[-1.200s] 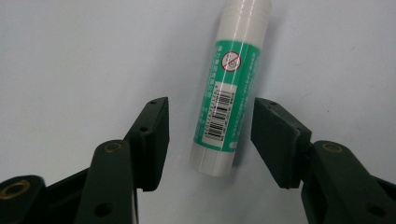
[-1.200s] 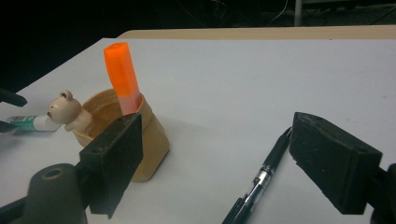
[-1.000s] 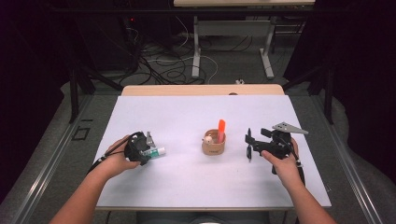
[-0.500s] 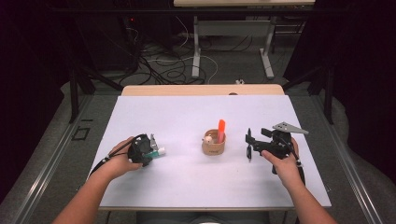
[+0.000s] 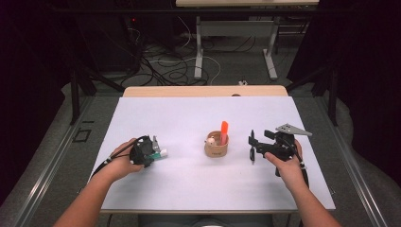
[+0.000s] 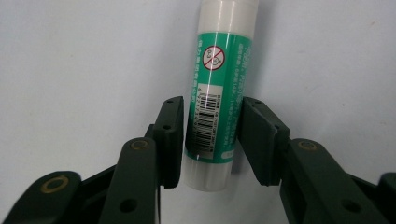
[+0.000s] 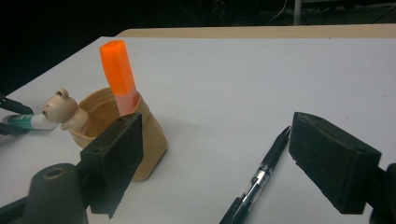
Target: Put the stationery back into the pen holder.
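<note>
On the white table (image 5: 198, 118), left of middle, the glue stick (image 6: 212, 93) lies flat between my left tongs (image 5: 156, 149), which have just been closing and now touch its sides. My right tongs (image 5: 252, 147) stand open over a black pen (image 7: 261, 172), beside the tan cup (image 5: 216, 146). Dark floor and cables lie beyond.
</note>
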